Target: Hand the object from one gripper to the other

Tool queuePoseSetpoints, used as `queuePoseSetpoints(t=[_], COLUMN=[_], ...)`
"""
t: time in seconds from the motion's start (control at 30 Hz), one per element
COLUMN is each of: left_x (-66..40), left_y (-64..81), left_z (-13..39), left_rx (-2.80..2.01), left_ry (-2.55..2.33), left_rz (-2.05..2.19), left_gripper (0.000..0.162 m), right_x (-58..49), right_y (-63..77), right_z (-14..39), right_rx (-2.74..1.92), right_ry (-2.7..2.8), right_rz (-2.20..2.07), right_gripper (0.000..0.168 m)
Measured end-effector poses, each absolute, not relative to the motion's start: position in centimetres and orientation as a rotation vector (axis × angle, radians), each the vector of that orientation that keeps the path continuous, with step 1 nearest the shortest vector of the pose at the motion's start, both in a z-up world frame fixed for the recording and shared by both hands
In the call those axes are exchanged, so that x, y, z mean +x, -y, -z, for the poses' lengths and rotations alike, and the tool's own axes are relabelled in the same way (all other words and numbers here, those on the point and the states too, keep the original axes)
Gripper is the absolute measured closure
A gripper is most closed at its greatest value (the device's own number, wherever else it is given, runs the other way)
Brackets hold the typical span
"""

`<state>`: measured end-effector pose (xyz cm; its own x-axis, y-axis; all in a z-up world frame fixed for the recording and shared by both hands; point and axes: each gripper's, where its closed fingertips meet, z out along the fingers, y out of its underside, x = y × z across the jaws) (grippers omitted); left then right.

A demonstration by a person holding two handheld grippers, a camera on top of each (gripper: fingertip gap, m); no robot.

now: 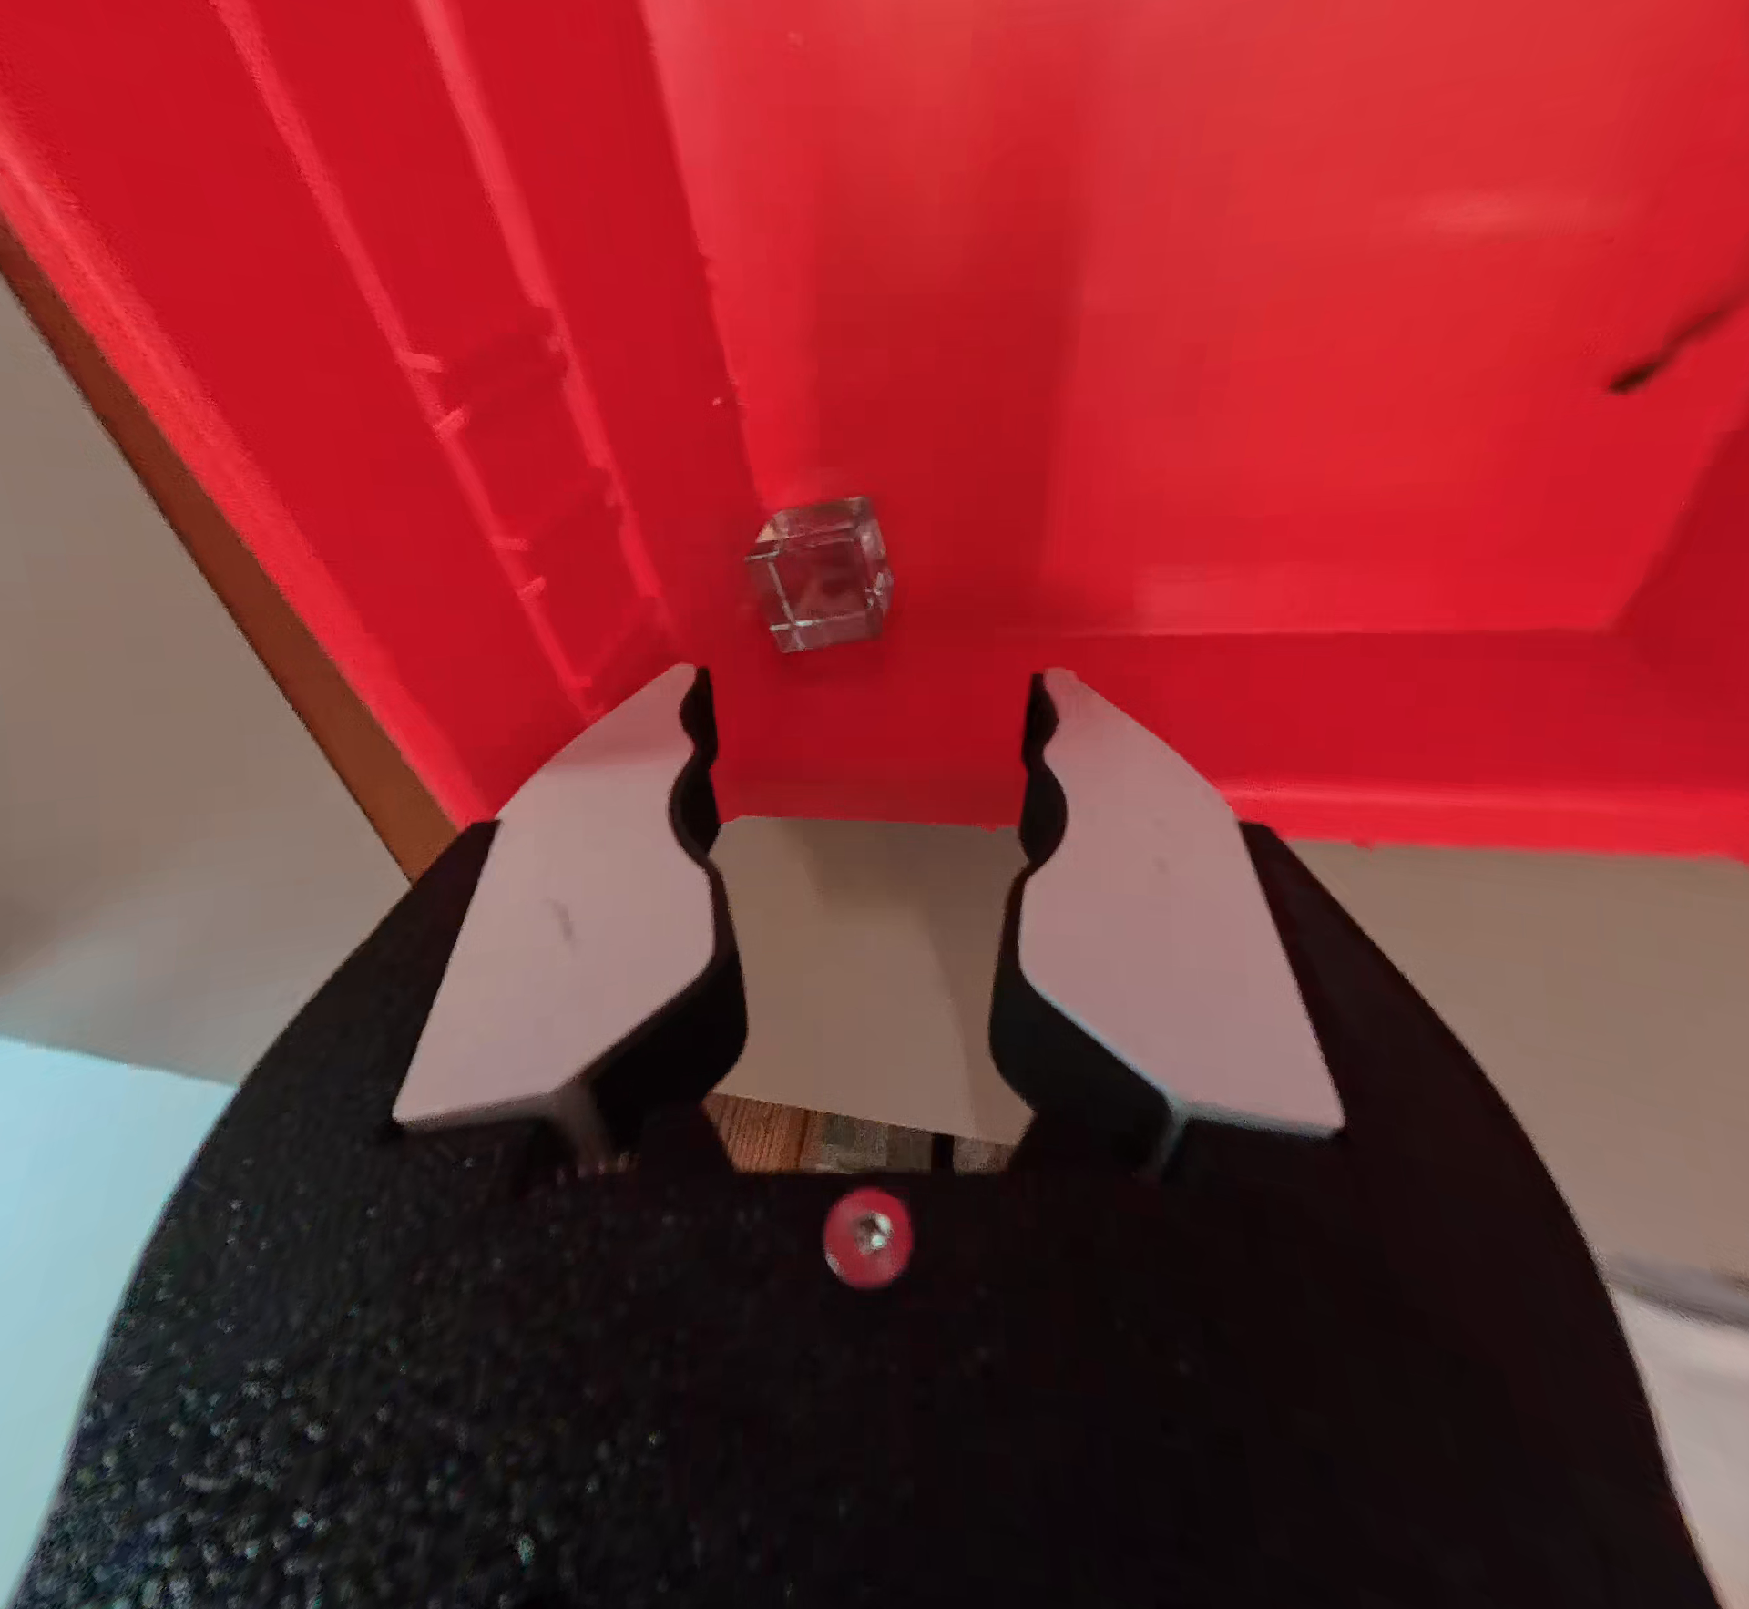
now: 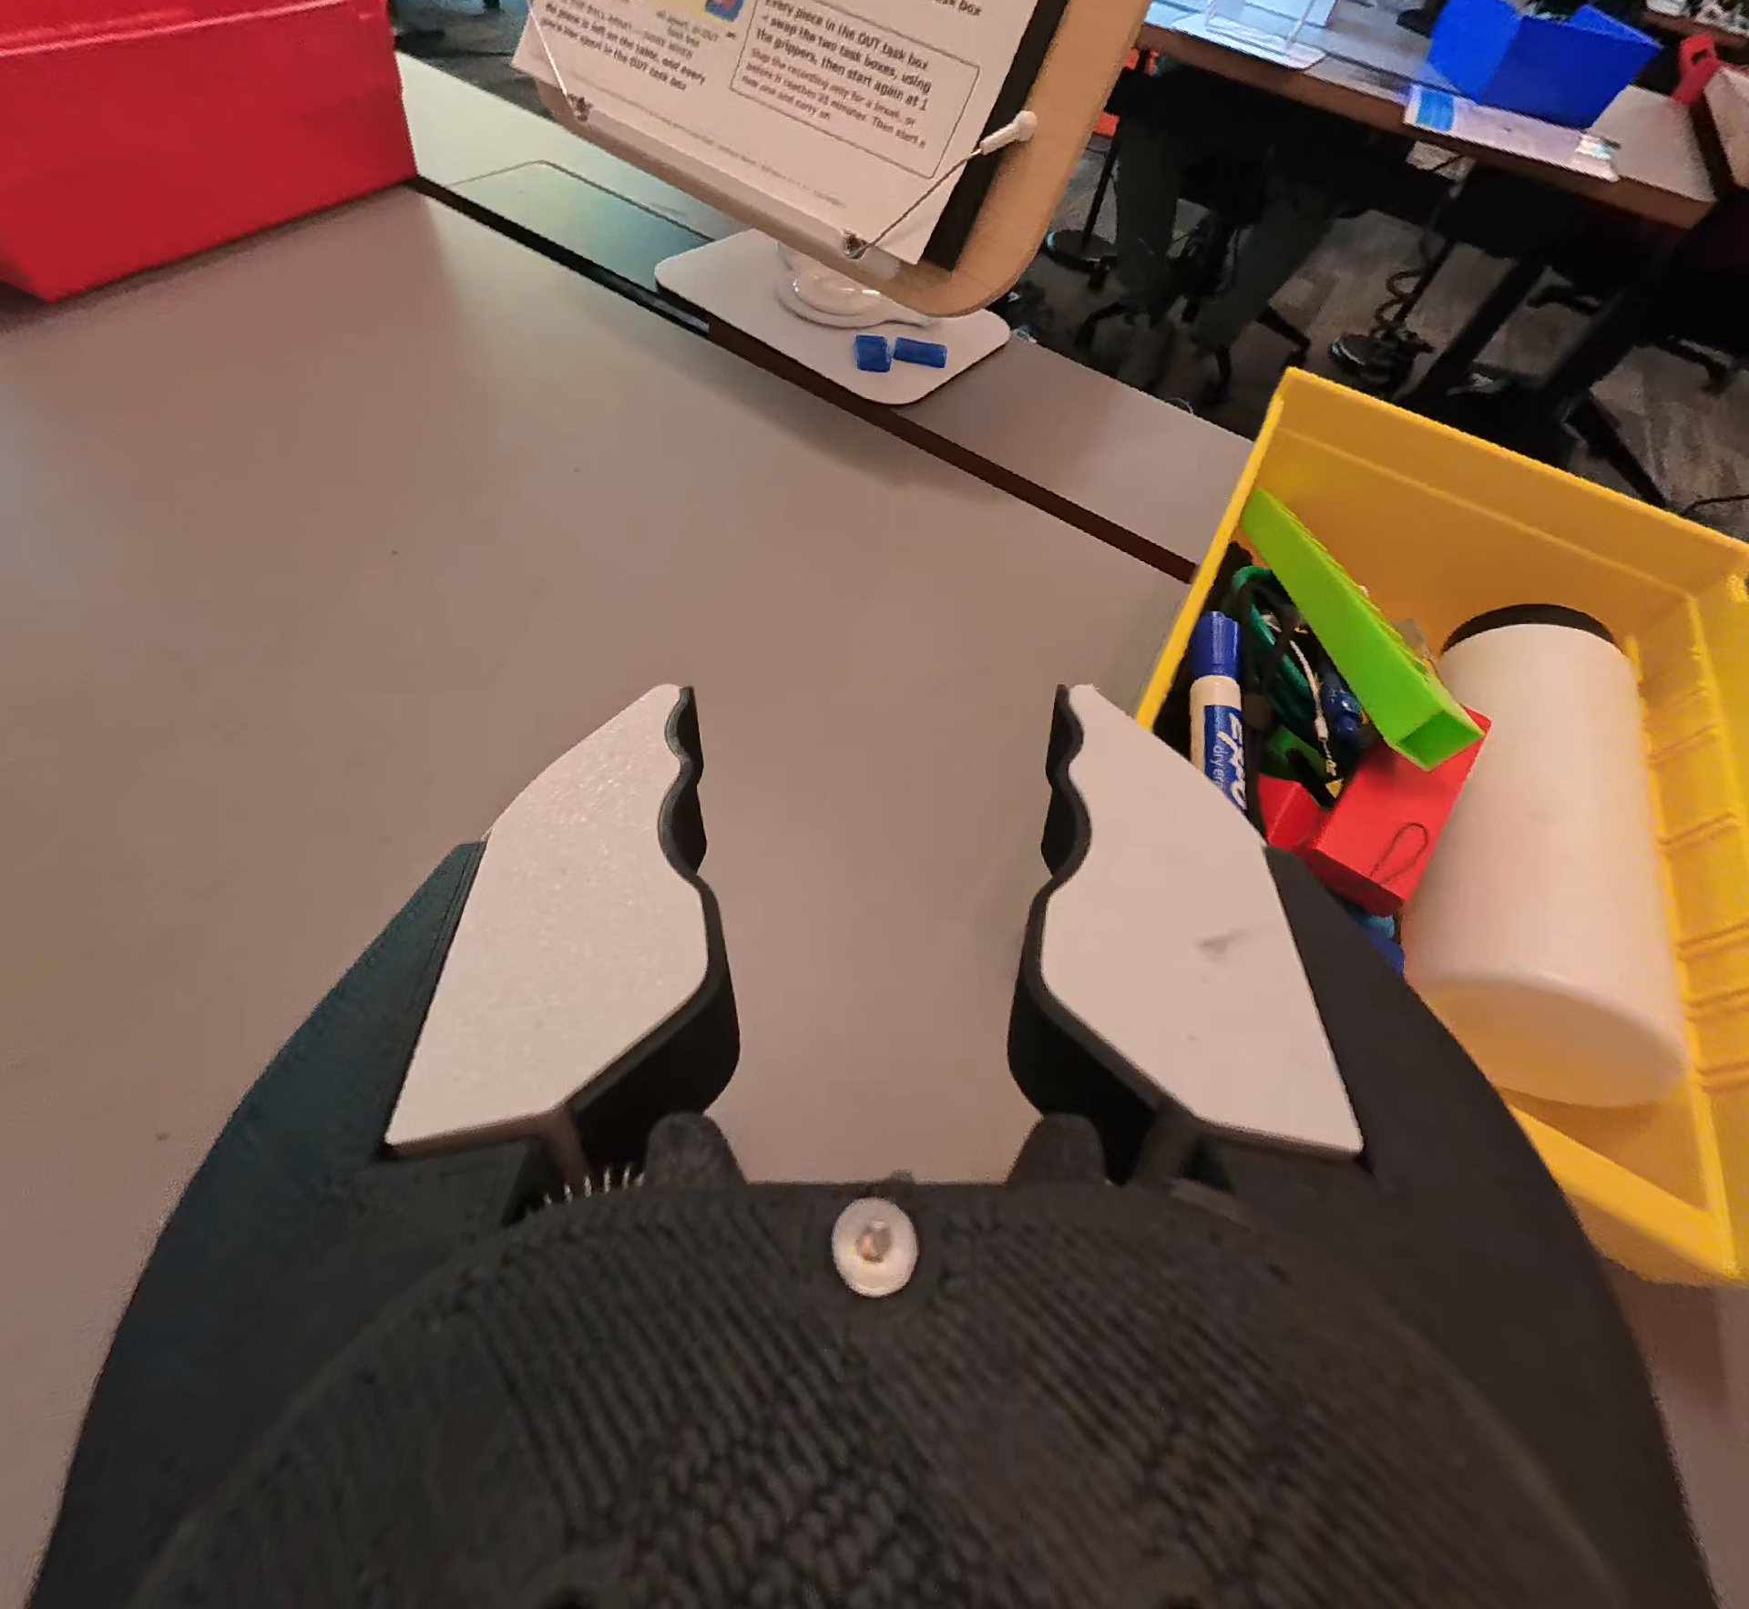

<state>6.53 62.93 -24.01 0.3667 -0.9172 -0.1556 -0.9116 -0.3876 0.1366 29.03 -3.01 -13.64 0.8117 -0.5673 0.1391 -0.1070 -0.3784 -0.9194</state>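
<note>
A small clear glass cube (image 1: 820, 572) lies on the floor of a red bin (image 1: 1230, 238), near the bin's left inner wall. My left gripper (image 1: 869, 693) is open and empty, above the bin's near rim, with the cube just beyond its fingertips. My right gripper (image 2: 875, 712) is open and empty over the grey table (image 2: 379, 570). The red bin also shows at the far left in the right wrist view (image 2: 170, 96). Neither gripper shows in the other's view.
A yellow bin (image 2: 1514, 503) at the right holds a white cylinder (image 2: 1552, 863), a green block, a red block, a marker and cables. A paper sheet on a stand (image 2: 804, 30) stands at the table's far edge, with two small blue pieces (image 2: 899, 354) on its base. About 70 centimetres separates my left fingertips from my right. My left tips are roughly 4 centimetres from the small clear glass cube (image 1: 820, 572).
</note>
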Motion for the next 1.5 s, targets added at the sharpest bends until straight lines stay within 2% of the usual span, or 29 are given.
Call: queuePoseSetpoints(t=[0.17,0.3,0.53,0.63,0.7,0.83,1.03,1.13,1.23,1.37,1.5], left_x=[6.7,6.4,6.2,6.2,6.4,7.0,8.4,11.1,14.2,15.7,15.3], left_y=[-63.4,-64.3,-65.4,-65.4,-65.4,-66.1,-65.7,-64.5,-61.8,-55.4,-43.8], left_z=[24.9,25.3,26.7,27.4,27.8,27.6,27.4,25.0,19.6,11.1,7.8], left_rx=[2.723,2.846,2.983,2.987,2.962,2.947,2.895,2.882,2.908,2.839,2.347], left_ry=[1.545,1.384,1.268,1.240,1.293,1.410,1.555,1.777,2.069,2.332,2.288], left_rz=[0.363,0.384,0.406,0.346,0.316,0.372,0.281,0.068,-0.274,-0.960,-1.738], left_gripper=[0.104,0.120,0.115,0.101,0.100,0.132,0.134,0.134,0.134,0.134,0.135], right_x=[28.3,28.0,27.4,27.3,27.1,27.4,27.6,27.1,26.3,24.6,21.5], right_y=[1.5,1.5,2.2,2.8,3.2,3.7,2.8,1.5,-0.6,-5.1,-11.0], right_z=[14.4,15.4,15.9,16.8,17.2,17.7,17.3,17.0,16.3,14.5,12.9], right_rx=[-1.928,-1.980,-1.952,-1.974,-1.981,-1.984,-1.958,-1.952,-1.899,-1.735,-1.632], right_ry=[-0.424,-0.370,-0.334,-0.325,-0.321,-0.326,-0.321,-0.276,-0.226,-0.150,-0.008], right_rz=[0.435,0.406,0.374,0.376,0.376,0.382,0.376,0.372,0.335,0.277,0.248], right_gripper=[0.097,0.093,0.093,0.092,0.092,0.093,0.097,0.098,0.098,0.097,0.098])
